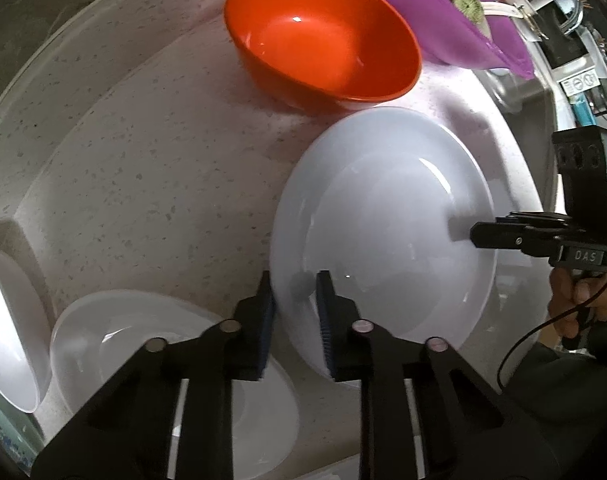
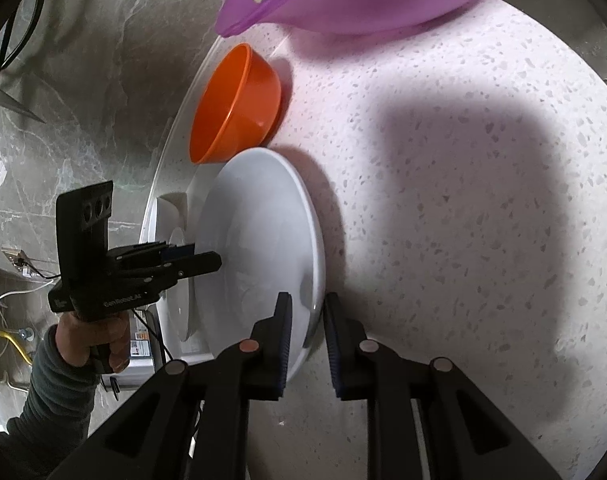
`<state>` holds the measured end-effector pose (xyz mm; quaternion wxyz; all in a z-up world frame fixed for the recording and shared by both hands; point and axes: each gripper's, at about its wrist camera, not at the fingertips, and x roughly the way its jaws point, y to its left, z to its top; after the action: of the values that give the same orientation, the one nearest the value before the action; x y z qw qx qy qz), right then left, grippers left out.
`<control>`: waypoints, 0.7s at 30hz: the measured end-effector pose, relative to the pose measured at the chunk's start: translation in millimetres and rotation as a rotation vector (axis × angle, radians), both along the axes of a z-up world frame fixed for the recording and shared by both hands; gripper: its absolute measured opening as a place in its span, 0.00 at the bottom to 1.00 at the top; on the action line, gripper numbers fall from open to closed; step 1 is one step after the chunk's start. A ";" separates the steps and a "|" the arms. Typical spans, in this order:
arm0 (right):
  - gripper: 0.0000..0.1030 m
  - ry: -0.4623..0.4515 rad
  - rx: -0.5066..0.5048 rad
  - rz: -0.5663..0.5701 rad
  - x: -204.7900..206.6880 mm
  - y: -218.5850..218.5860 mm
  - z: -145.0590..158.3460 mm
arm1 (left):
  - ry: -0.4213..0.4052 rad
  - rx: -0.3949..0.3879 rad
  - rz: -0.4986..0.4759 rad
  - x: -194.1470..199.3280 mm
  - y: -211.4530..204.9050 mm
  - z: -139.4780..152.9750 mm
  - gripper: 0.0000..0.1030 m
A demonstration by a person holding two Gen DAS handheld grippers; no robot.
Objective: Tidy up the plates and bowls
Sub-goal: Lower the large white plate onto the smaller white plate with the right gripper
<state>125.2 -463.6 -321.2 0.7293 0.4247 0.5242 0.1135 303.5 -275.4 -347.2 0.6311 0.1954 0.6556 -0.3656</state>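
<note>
Straddling opposite rims of the round pale-grey plate [image 1: 383,232]: left tool [image 1: 296,312] at the near edge, right tool [image 2: 307,332] at the far right edge, each narrowly parted, neither visibly clamped. Lying flat on the speckled worktop [image 1: 143,152], just beside the orange plastic bowl [image 1: 323,40], equally near both.

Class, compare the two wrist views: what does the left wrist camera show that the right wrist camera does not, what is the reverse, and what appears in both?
Only the left wrist view shows the round green fruits inside the translucent purple plastic basin and a shallow white bowl on the counter behind the left gripper.

Only the right wrist view shows the metal scissors hanging on the grey marble wall and the left gripper from outside.

Both show the glossy orange plastic bowl, the large round white plate with both grippers at its rim, the purple basin, and the speckled pale stone counter.
</note>
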 end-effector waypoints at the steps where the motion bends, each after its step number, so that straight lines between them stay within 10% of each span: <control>1: 0.12 0.004 -0.013 -0.003 0.7 -0.4 0.2 | -0.002 0.000 0.004 0.3 0.6 0.1 0.14; 21: 0.08 0.008 -0.094 -0.010 -3.8 -9.3 15.7 | 0.000 -0.008 0.070 -19.5 17.1 13.0 0.13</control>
<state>121.4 -472.9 -305.5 0.7468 0.3931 0.5299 0.0834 284.0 -258.4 -334.2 0.6444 0.1700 0.6606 -0.3457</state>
